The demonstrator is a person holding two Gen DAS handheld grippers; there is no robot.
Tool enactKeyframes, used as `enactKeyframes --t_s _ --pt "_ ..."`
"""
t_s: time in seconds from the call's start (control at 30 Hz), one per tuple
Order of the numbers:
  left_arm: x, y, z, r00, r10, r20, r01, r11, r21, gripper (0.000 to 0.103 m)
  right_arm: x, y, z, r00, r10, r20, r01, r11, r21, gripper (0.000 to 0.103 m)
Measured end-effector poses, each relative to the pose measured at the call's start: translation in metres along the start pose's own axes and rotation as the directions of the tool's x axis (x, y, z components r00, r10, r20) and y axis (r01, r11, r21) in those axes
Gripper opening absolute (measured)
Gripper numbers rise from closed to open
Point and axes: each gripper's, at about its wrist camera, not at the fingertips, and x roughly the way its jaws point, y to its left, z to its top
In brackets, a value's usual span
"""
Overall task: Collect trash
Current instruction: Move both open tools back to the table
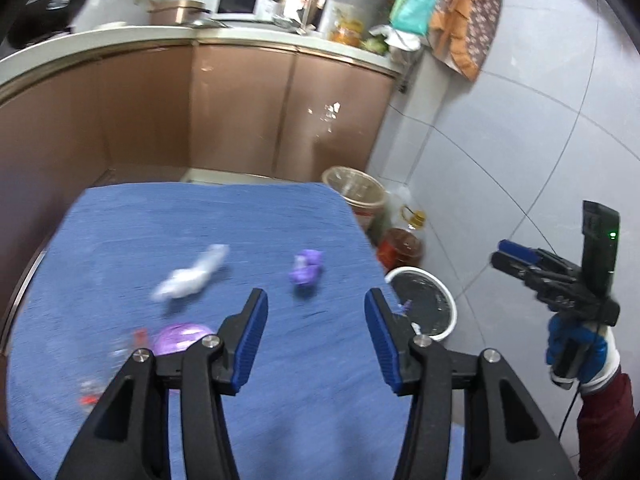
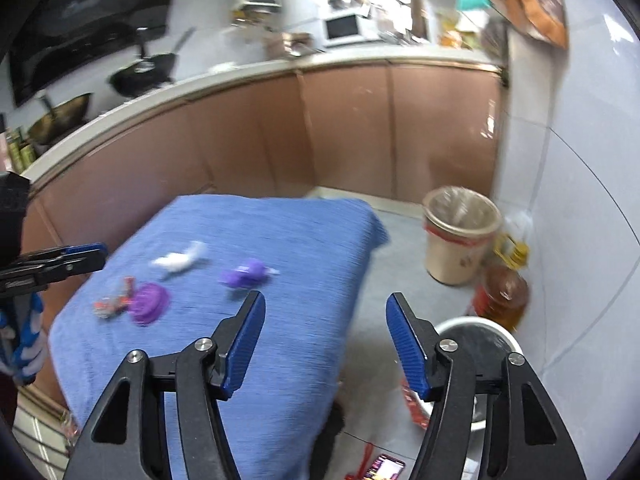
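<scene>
Both grippers empty, jaws spread wide: left gripper (image 1: 316, 312) over the blue-covered table (image 1: 280, 380), right gripper (image 2: 326, 316) near its right edge. Trash on the cloth: white crumpled wrapper (image 1: 192, 276), purple scrap (image 1: 306, 267), purple lid (image 2: 149, 301), red wrapper (image 2: 114, 299). Risk: light pieces probably skid or flick off the cloth if nudged; the purple scrap lies nearest the right drop-off. White bin (image 2: 480, 344) sits on the floor just right of the table, beige bucket (image 2: 460, 236) and oil bottle (image 2: 505, 292) close by, wall tight there. Open room above the table.
</scene>
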Motion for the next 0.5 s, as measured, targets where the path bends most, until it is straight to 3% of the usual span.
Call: enactKeyframes --t_s 0.23,0.5 --pt "-0.061 0.071 -0.021 0.992 0.123 0.04 -0.122 0.992 -0.035 0.055 -0.013 0.064 0.005 0.995 0.101 0.021 -0.098 0.99 -0.101 0.073" --pt "-0.06 0.125 -0.05 0.985 0.171 -0.017 -0.172 0.983 -0.066 0.055 0.005 0.115 0.0 0.982 0.188 -0.02 -0.189 0.968 -0.164 0.08"
